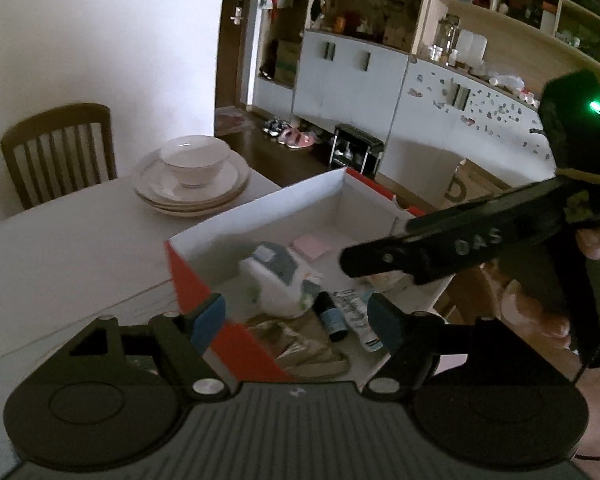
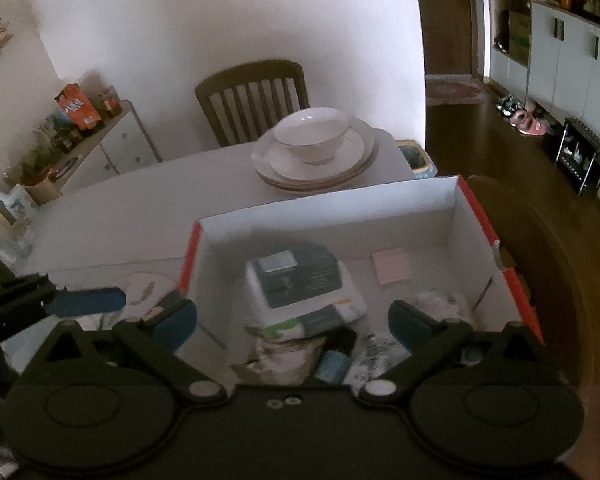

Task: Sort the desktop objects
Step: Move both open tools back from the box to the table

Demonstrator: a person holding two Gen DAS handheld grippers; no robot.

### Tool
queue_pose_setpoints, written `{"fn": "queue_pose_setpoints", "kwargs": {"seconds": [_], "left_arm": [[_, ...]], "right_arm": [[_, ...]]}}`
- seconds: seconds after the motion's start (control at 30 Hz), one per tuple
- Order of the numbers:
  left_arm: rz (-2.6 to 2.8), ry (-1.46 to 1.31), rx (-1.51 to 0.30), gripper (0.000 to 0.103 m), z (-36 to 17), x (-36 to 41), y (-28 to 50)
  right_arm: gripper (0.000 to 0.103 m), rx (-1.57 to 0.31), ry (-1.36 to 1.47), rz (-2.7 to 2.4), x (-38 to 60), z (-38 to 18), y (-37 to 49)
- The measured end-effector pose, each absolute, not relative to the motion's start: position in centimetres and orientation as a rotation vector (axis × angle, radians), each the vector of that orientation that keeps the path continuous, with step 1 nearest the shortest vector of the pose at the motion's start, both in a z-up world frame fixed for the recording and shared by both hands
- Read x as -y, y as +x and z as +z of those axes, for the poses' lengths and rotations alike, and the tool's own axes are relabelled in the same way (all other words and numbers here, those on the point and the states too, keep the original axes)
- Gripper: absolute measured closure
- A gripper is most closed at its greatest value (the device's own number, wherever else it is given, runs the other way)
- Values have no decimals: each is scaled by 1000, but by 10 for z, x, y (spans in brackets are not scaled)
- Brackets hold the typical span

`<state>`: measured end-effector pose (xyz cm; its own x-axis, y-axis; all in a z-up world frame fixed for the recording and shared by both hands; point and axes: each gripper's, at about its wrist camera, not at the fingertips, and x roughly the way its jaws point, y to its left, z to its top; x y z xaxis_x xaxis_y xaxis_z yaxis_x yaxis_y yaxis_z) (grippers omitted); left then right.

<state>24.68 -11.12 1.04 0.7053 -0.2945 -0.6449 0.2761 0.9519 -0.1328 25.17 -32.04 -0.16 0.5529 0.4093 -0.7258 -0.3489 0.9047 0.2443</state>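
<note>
A red-sided box with a white inside (image 1: 260, 204) (image 2: 328, 204) stands on the white table. In it lie a white and grey carton (image 1: 278, 276) (image 2: 304, 284), a pink note pad (image 1: 310, 246) (image 2: 392, 266), a small blue bottle (image 1: 332, 318) (image 2: 332, 364), a printed tube (image 1: 358, 312) and crumpled packets (image 1: 300, 340). My left gripper (image 1: 296, 316) is open and empty over the box's near edge. My right gripper (image 2: 294, 326) is open and empty above the box; it also shows in the left wrist view (image 1: 452, 248) over the box's right side.
A bowl on stacked plates (image 1: 192, 176) (image 2: 316, 148) sits at the table's far end, by a wooden chair (image 1: 60, 148) (image 2: 252, 100). Small items (image 2: 144, 292) lie on the table left of the box. Cabinets and shelves (image 1: 380, 60) line the far wall.
</note>
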Motion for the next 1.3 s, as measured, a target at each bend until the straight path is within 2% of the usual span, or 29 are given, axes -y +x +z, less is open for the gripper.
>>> {"fn": "queue_pose_setpoints", "kwargs": {"seconds": [0.1, 0.23, 0.4, 0.83, 1.3], "left_arm": [[-295, -45, -721, 19, 12, 93, 238], [-267, -59, -716, 18, 13, 70, 226], [-233, -34, -704, 4, 13, 42, 210], [-163, -38, -750, 2, -11, -32, 181], [-123, -25, -831, 2, -55, -90, 167]], "right_arm": [[1, -857, 83, 450, 309, 2, 238], [1, -825, 92, 453, 294, 8, 219], [1, -800, 96, 474, 270, 11, 195], [1, -796, 99, 474, 220, 6, 155], [1, -888, 70, 476, 157, -31, 122]]}}
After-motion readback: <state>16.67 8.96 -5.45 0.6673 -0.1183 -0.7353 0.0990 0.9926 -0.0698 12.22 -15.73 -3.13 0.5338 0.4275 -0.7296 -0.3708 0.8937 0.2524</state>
